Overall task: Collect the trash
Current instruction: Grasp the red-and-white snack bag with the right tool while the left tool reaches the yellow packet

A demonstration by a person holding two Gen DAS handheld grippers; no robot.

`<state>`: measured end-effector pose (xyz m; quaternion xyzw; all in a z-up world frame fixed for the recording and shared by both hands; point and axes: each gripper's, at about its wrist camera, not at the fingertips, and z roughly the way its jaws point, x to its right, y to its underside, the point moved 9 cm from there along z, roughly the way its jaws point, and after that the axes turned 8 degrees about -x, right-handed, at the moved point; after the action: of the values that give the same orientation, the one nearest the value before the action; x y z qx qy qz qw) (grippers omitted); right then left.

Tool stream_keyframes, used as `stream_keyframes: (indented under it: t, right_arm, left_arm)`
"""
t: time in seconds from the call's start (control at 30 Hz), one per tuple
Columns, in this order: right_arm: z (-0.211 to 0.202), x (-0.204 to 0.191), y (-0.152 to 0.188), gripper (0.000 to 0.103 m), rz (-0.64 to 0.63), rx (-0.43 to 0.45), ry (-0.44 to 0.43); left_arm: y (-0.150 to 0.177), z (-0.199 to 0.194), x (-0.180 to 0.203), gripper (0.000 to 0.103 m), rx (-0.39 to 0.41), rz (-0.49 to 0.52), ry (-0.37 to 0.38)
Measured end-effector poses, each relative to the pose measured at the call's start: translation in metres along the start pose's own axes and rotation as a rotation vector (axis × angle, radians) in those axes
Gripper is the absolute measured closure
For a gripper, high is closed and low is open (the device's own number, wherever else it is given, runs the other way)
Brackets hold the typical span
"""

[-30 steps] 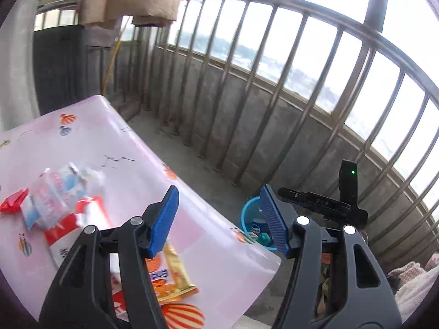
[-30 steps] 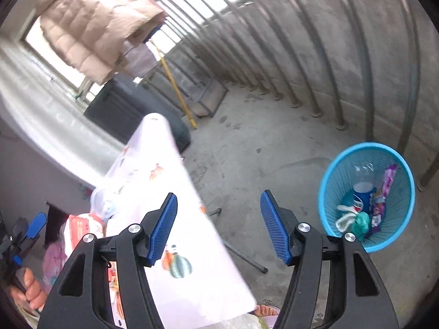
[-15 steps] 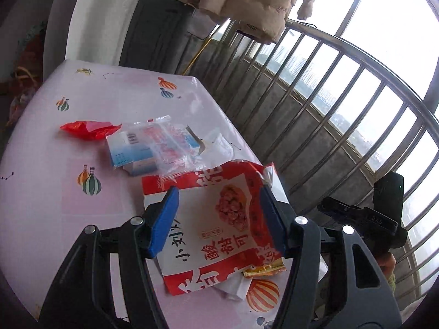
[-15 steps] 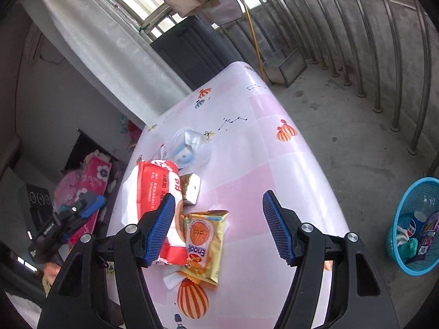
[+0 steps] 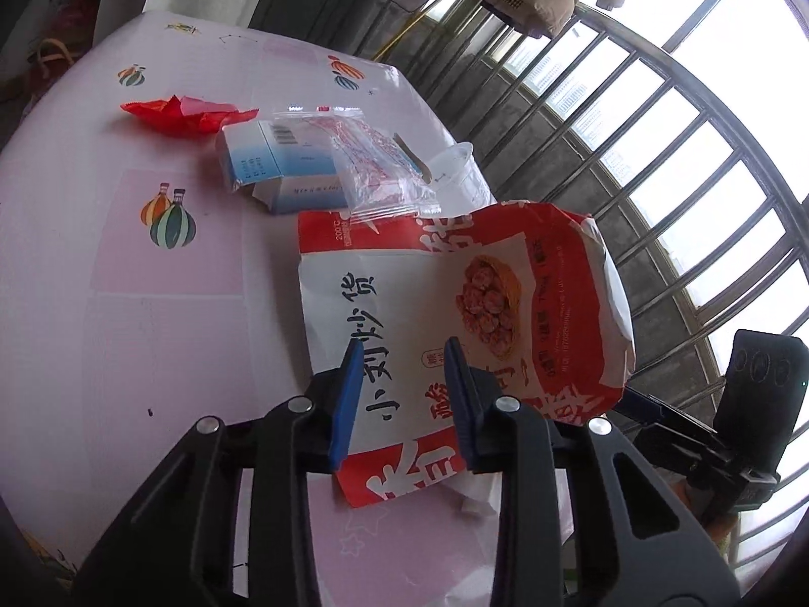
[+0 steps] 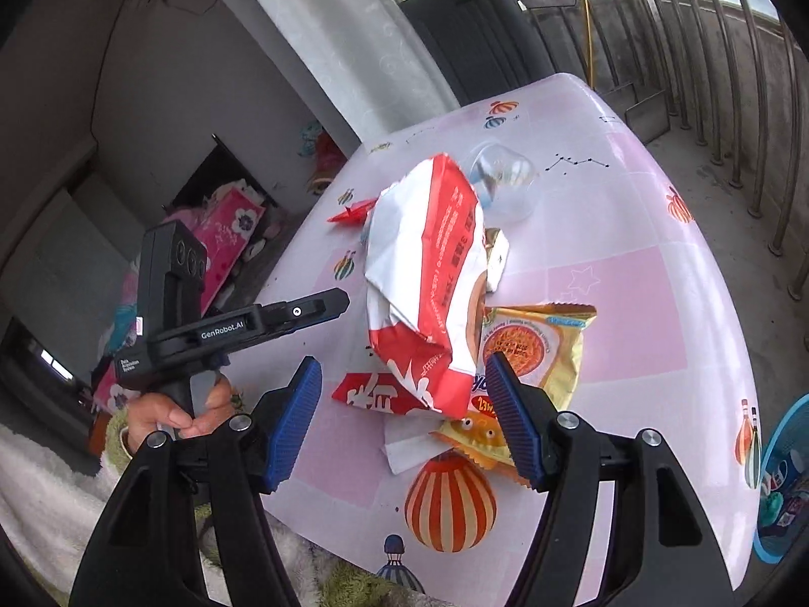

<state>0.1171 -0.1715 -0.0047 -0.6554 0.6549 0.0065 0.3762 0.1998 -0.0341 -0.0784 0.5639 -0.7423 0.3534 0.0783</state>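
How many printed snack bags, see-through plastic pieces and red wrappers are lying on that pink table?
Printed snack bags: 2 (red-and-white bag, yellow packet)
See-through plastic: 2 (cup, clear bag)
Red wrappers: 1 (crumpled red wrapper)
Total: 5

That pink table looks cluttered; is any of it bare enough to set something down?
Yes: the pink table is bare near the balloon print, left of the large red-and-white snack bag. Crowded beyond: blue-and-white box, red wrapper, clear cup.
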Motion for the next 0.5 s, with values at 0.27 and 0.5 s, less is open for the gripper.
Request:
stream_keyframes:
  t: [0.27, 0.5]
  right_arm:
    - [0.034, 0.016, -0.001, 0.044, 0.097, -0.022, 0.13]
    - [0.05, 0.027, 0.0, 0.066, 0.186, 0.013, 0.141]
  left_arm:
    - [0.012, 0.028, -0.013, 0.085, -0.089, -0.036, 0.003]
    - [0.017, 0.031, -0.019, 0.092, -0.099, -0.035, -0.01]
